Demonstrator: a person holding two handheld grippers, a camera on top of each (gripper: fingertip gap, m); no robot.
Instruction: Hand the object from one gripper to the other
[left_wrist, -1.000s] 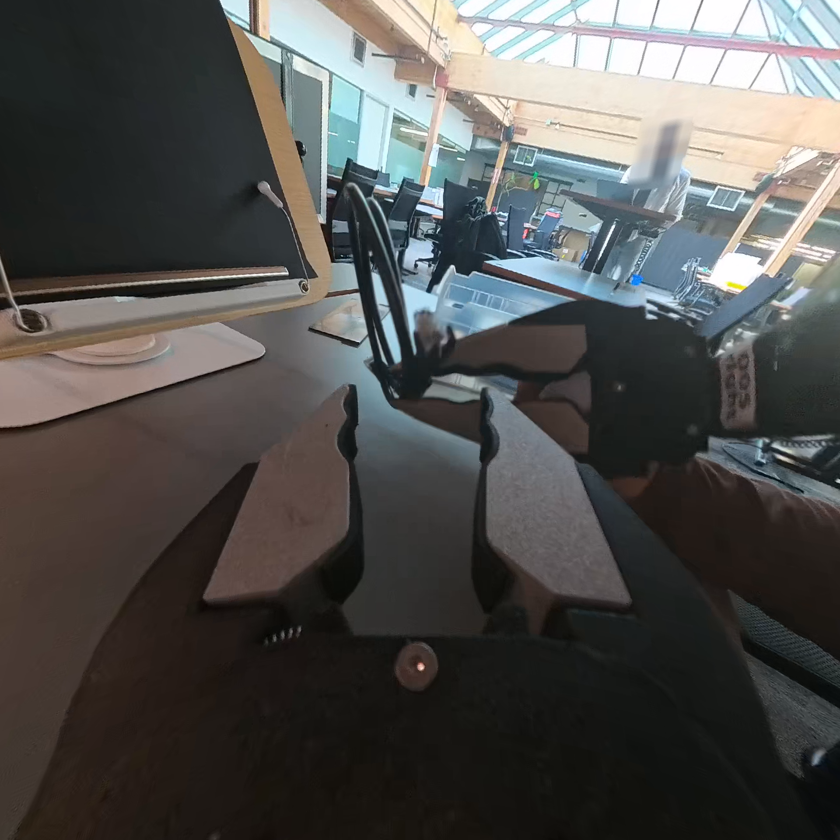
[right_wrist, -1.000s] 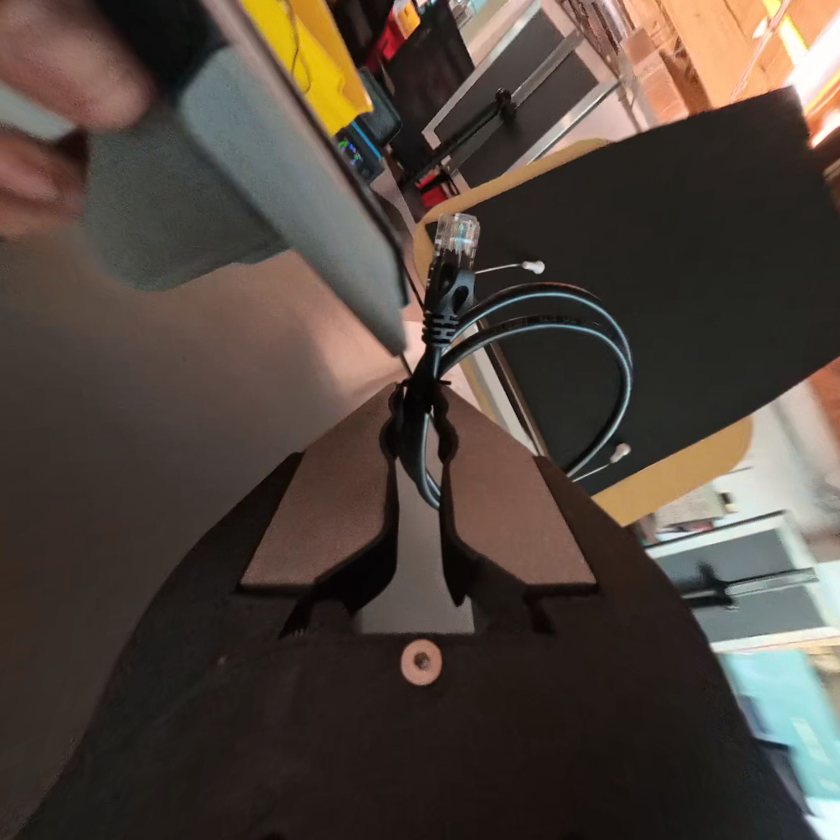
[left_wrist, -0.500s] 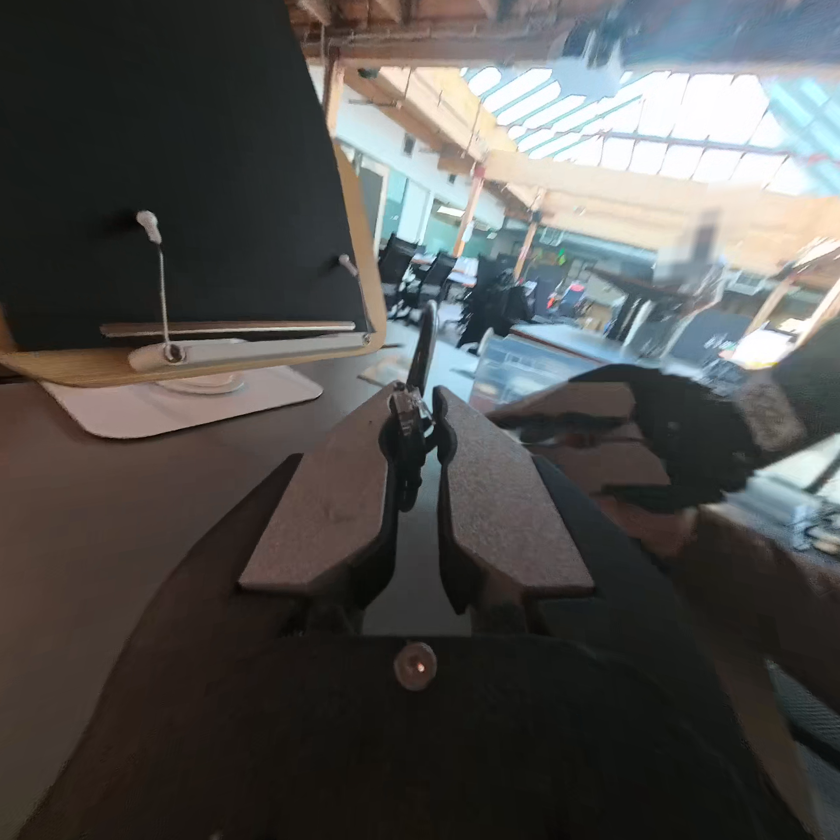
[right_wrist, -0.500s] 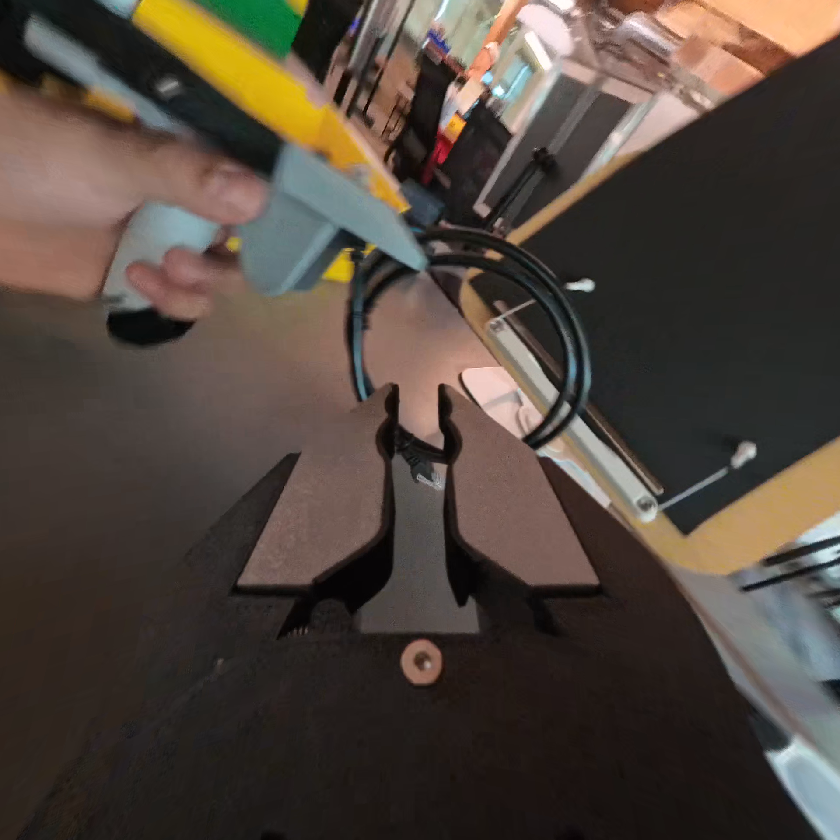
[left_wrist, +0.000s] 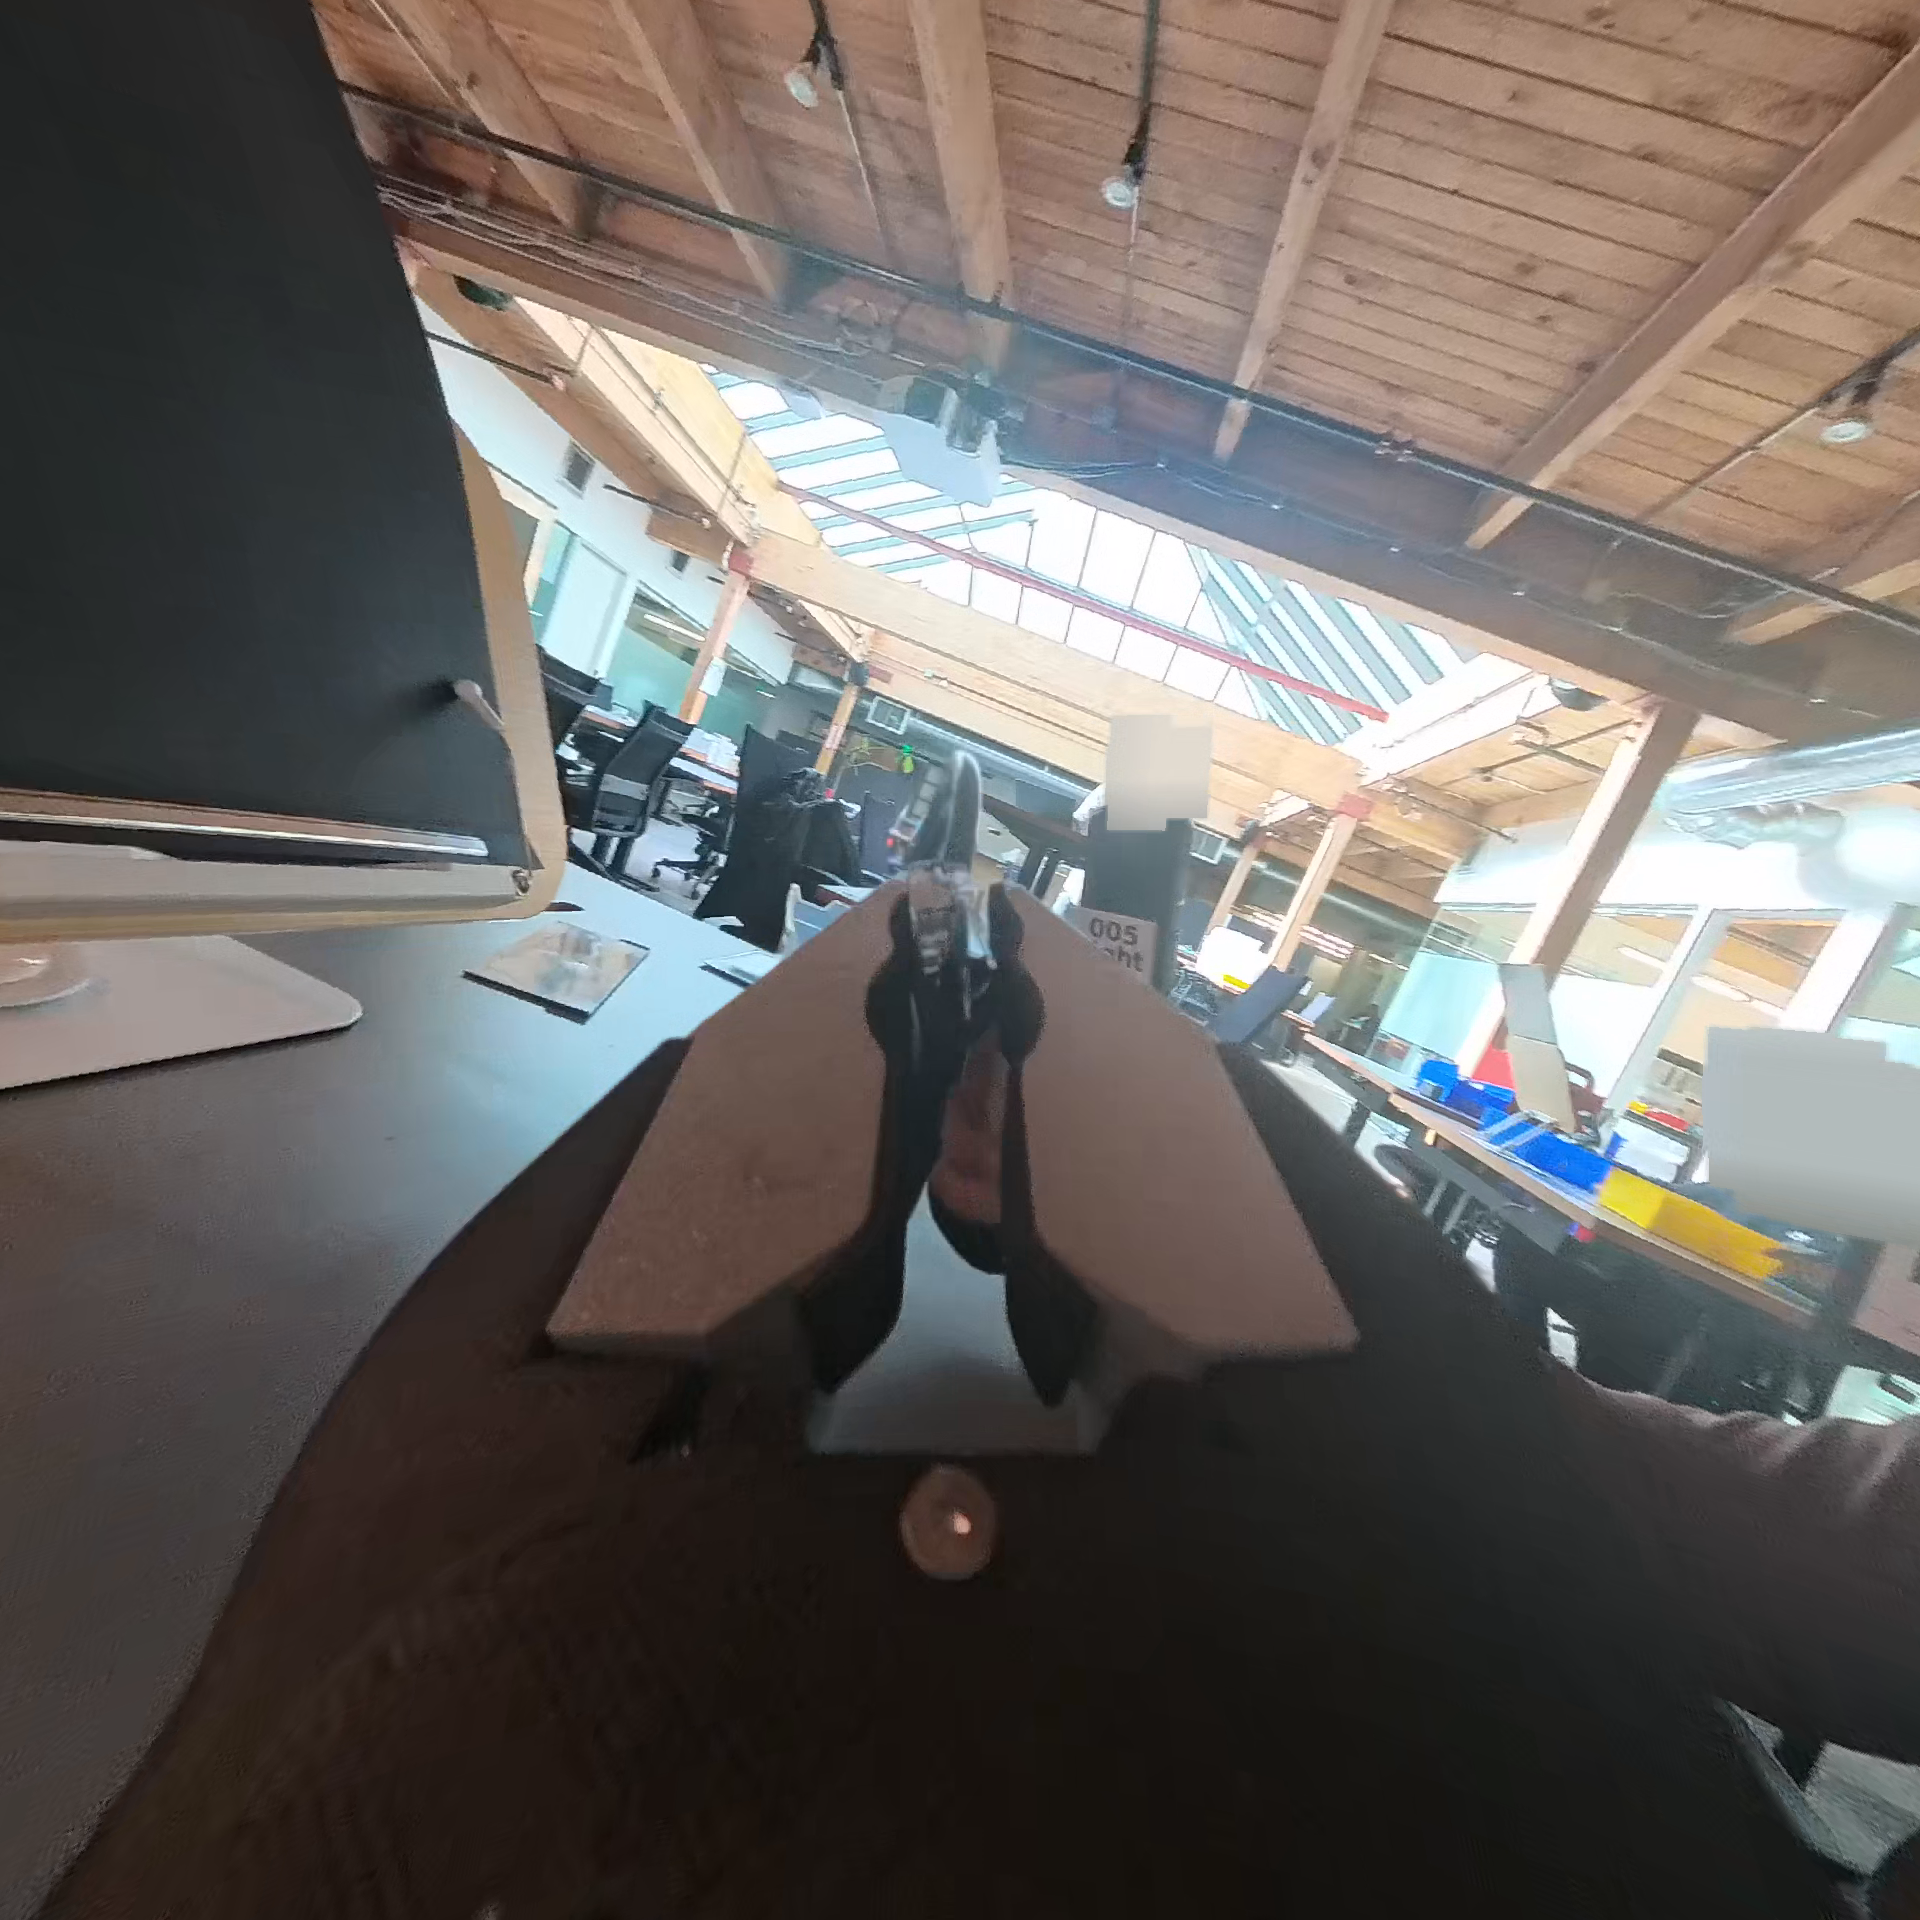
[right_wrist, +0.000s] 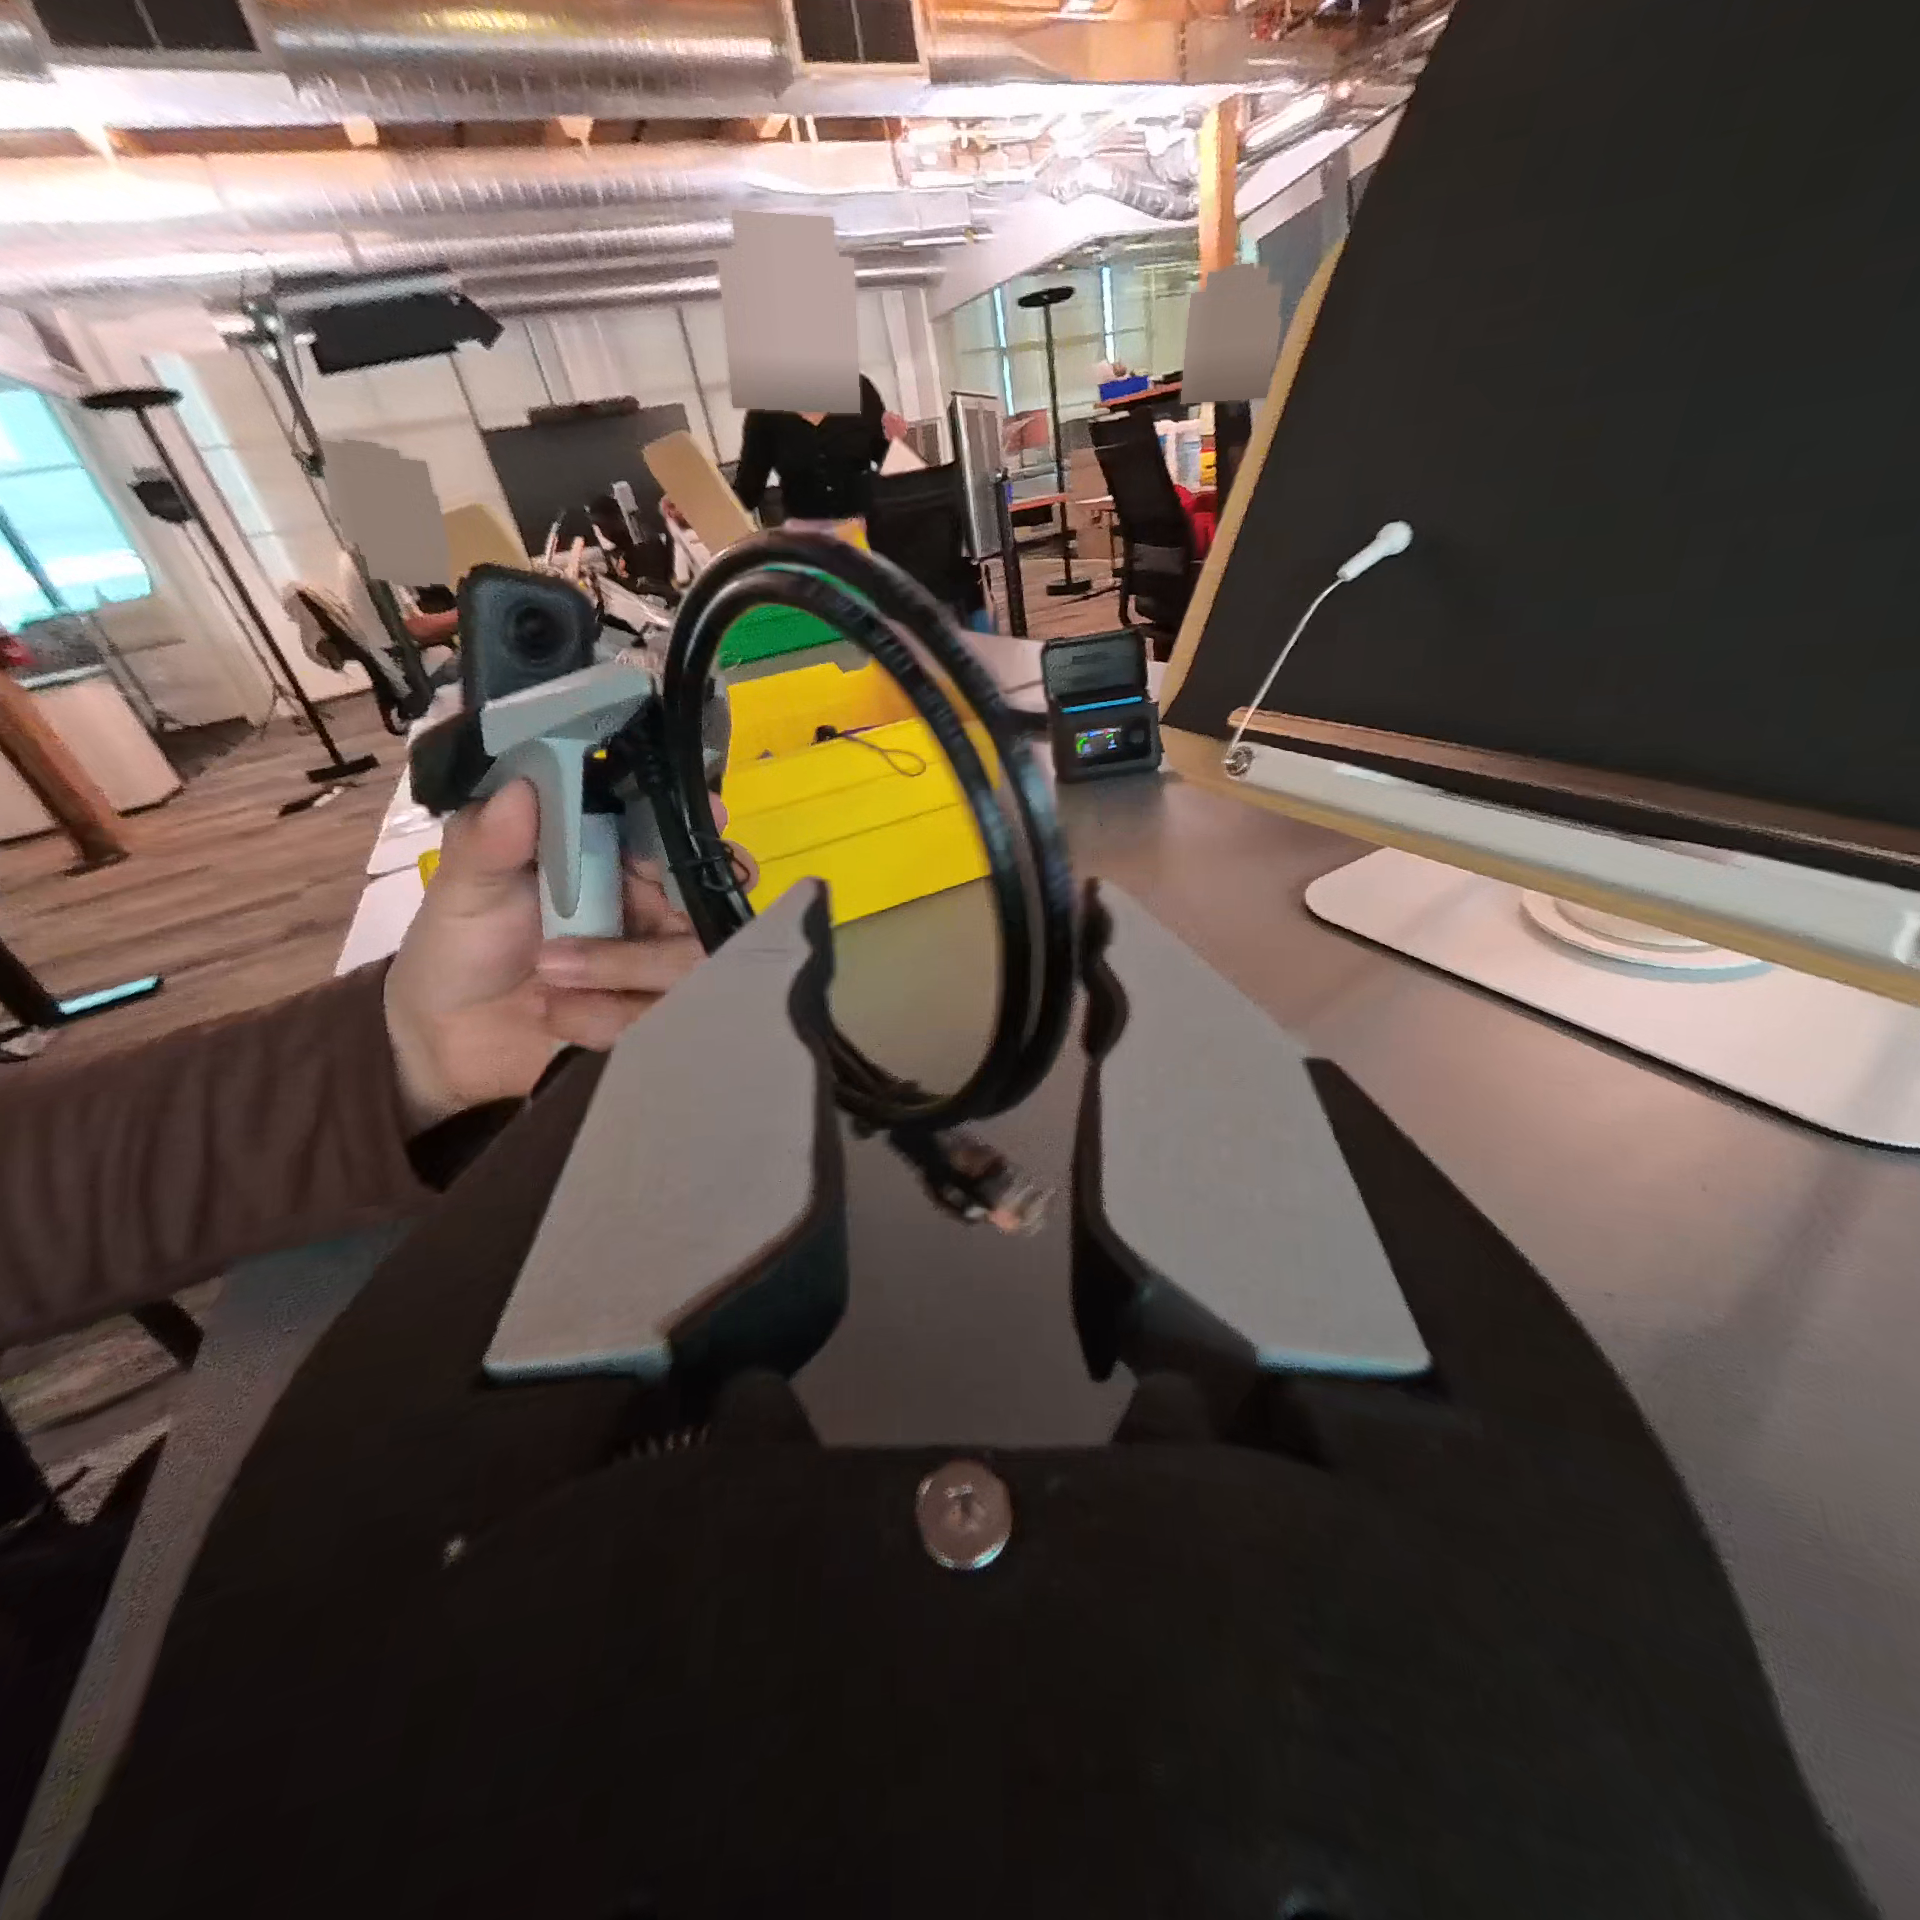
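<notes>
The object is a coiled black network cable (right_wrist: 831, 582) with clear plugs. My left gripper (left_wrist: 951, 920) is shut on it, with a clear plug (left_wrist: 940, 925) sticking out at its tips. In the right wrist view the left gripper (right_wrist: 634, 758), held in a hand, grips the coil at its left side. My right gripper (right_wrist: 954, 904) is open. The lower part of the coil hangs between its fingers, and the loose plug (right_wrist: 987, 1184) dangles over the dark table (right_wrist: 1455, 1143).
A black board in a wooden frame on a white base (right_wrist: 1610, 416) stands on the table, at the left in the left wrist view (left_wrist: 208, 520). Yellow bins (right_wrist: 831, 790) and a small black device with a screen (right_wrist: 1101, 717) sit behind. People stand in the background. Left tips to right tips: about 9 cm.
The right gripper, shut on the cable a second ago, has opened. The left gripper, open then, has closed on the cable and now holds it. The left wrist view has tilted upward.
</notes>
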